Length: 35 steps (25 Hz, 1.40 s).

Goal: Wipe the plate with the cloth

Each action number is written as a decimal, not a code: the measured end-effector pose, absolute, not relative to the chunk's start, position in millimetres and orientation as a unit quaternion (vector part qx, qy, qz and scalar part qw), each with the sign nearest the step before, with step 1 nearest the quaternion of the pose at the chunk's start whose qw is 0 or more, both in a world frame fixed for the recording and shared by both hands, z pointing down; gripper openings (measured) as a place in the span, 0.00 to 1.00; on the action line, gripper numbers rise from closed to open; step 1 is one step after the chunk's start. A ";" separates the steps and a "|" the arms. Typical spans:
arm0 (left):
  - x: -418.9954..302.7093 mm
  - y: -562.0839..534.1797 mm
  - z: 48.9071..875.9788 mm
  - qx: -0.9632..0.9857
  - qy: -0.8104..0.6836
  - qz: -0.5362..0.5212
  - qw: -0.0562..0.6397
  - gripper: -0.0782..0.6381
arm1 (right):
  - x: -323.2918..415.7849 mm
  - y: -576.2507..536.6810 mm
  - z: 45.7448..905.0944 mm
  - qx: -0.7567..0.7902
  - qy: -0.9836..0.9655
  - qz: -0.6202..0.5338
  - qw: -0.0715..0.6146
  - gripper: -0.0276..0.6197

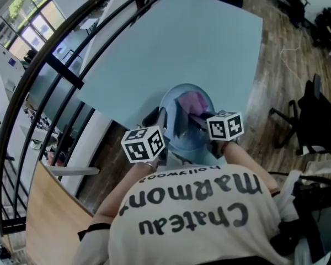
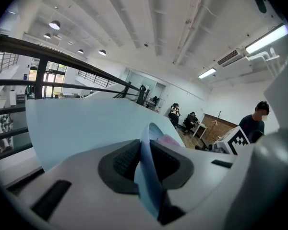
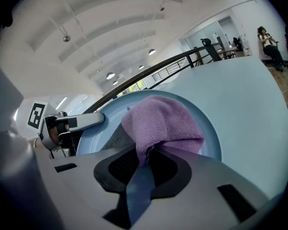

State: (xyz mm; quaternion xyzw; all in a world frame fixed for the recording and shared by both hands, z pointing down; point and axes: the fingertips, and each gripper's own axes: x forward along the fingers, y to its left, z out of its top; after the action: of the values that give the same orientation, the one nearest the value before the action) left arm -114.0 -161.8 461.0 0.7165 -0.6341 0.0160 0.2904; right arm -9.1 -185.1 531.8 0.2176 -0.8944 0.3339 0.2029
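A light blue plate (image 1: 179,127) is held tilted above the near edge of the pale blue table (image 1: 182,43). My left gripper (image 1: 162,121) is shut on the plate's left rim (image 2: 146,166), which stands edge-on between its jaws (image 2: 145,161). A purple cloth (image 3: 161,123) lies bunched against the plate's face (image 3: 213,128). My right gripper (image 3: 141,164) is shut on the cloth's lower fold. In the head view the cloth (image 1: 192,100) shows on the upper part of the plate, with the right gripper (image 1: 197,115) just below it.
A black railing (image 1: 60,65) curves along the table's left side, with a drop beyond it. Dark office chairs (image 1: 311,115) stand on the wooden floor to the right. Seated people (image 2: 182,119) are far off across the room.
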 end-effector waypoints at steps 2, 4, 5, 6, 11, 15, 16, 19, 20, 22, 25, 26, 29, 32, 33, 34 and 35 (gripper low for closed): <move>-116.0 -162.4 461.8 0.715 -0.635 0.015 0.292 0.19 | -3.4 -186.5 538.0 0.225 -0.889 0.336 0.215 0.17; -116.1 -163.2 462.2 0.715 -0.635 0.014 0.292 0.19 | 1.6 -187.7 542.5 0.231 -0.885 0.337 0.224 0.17; -115.8 -163.9 462.6 0.715 -0.634 0.014 0.292 0.19 | 3.8 -188.3 544.5 0.234 -0.883 0.337 0.227 0.17; -115.7 -164.6 463.2 0.715 -0.634 0.013 0.292 0.19 | 5.8 -189.0 546.5 0.237 -0.881 0.338 0.229 0.17; -119.3 -165.4 467.3 0.712 -0.637 0.009 0.296 0.19 | 13.9 -190.5 557.7 0.248 -0.873 0.341 0.245 0.17; -119.1 -166.5 468.0 0.710 -0.638 0.008 0.297 0.19 | 23.9 -191.0 565.2 0.256 -0.865 0.345 0.261 0.17; -118.7 -166.9 467.9 0.710 -0.638 0.007 0.297 0.19 | 27.2 -191.2 567.4 0.259 -0.862 0.345 0.266 0.17; -119.9 -167.9 467.7 0.710 -0.639 0.006 0.297 0.19 | 35.9 -191.1 574.5 0.269 -0.852 0.348 0.285 0.17; -120.6 -168.1 467.5 0.710 -0.639 0.006 0.296 0.19 | 38.1 -190.7 576.3 0.272 -0.849 0.349 0.290 0.17; -120.3 -167.4 466.0 0.711 -0.639 0.006 0.294 0.19 | 41.6 -188.6 578.1 0.276 -0.844 0.352 0.296 0.17; -118.5 -164.9 463.8 0.713 -0.638 0.007 0.290 0.19 | 45.3 -184.3 579.1 0.279 -0.841 0.355 0.298 0.17; -118.3 -164.8 463.6 0.713 -0.638 0.006 0.289 0.19 | 46.3 -183.9 579.6 0.279 -0.840 0.357 0.298 0.17; -118.4 -166.2 463.2 0.713 -0.639 0.006 0.289 0.19 | 47.1 -184.5 579.5 0.279 -0.839 0.364 0.293 0.17; -119.0 -166.6 461.2 0.712 -0.642 0.006 0.285 0.19 | 44.6 -184.4 574.0 0.275 -0.843 0.363 0.287 0.17; -119.8 -166.7 460.4 0.712 -0.643 0.005 0.283 0.19 | 41.9 -184.5 570.9 0.272 -0.846 0.360 0.283 0.17; -120.7 -167.0 459.7 0.711 -0.644 0.005 0.282 0.19 | 38.0 -184.8 567.2 0.267 -0.851 0.356 0.279 0.17; -121.4 -167.4 459.3 0.711 -0.645 0.004 0.281 0.19 | 33.1 -185.1 562.7 0.261 -0.857 0.350 0.274 0.17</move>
State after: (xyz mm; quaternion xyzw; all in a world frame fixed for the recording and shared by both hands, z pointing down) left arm -121.4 -167.4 459.3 0.7110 -0.6446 0.0042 0.2812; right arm 33.1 -185.1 562.7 0.2606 -0.8569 0.3500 0.2744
